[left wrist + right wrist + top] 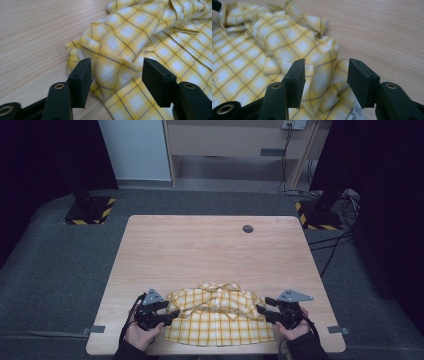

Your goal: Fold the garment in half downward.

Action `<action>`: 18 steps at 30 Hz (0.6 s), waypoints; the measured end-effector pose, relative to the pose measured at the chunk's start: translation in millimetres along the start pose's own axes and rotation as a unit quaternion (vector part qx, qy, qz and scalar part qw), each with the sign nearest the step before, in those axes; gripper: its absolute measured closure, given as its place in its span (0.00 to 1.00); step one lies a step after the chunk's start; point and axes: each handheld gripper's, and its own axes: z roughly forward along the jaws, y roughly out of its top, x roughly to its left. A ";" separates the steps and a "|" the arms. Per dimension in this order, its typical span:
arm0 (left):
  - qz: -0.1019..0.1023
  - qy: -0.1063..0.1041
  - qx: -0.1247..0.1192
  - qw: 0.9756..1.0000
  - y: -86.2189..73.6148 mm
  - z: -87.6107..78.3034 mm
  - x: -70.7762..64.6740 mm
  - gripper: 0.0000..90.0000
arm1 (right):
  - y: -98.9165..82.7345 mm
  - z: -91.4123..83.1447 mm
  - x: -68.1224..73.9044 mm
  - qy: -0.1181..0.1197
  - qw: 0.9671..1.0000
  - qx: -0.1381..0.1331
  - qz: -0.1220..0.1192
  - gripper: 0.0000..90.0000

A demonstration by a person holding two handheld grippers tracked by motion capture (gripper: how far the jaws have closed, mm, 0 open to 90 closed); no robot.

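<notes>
A yellow plaid shirt (pixel 220 315) lies crumpled near the front edge of the wooden table (pixel 210 250). My left gripper (pixel 172 312) sits at the shirt's left edge, held by a hand. In the left gripper view the shirt (pixel 150 32) spreads to the right, and the left gripper (pixel 116 72) stands open with a fold of cloth loose between its jaws. My right gripper (pixel 260 312) is at the shirt's right edge. In the right gripper view the right gripper (pixel 325 72) is open over a raised fold of the shirt (pixel 274 37), its pads not pressing on it.
A white label (pixel 358 112) shows at the shirt's hem. A grey round grommet (pixel 248 228) sits in the far table top. Two stands with yellow-black bases (pixel 90 210) (pixel 320 215) flank the table's far corners, with cables (pixel 335 245) on the carpet at the right.
</notes>
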 end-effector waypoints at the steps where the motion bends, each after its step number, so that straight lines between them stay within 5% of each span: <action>1: -0.002 0.001 -0.002 1.000 1.4 -0.3 1.4 0.39 | 3.3 -1.2 -2.2 0.002 1.000 -0.006 0.005 0.50; 7: -0.020 0.014 -0.027 0.999 14.9 1.3 10.5 0.27 | 19.5 0.3 -7.9 0.003 0.999 -0.026 0.022 0.44; 18: -0.035 0.012 -0.035 0.999 45.0 25.8 12.8 0.24 | 42.5 29.0 -6.6 0.010 0.999 -0.017 0.044 0.42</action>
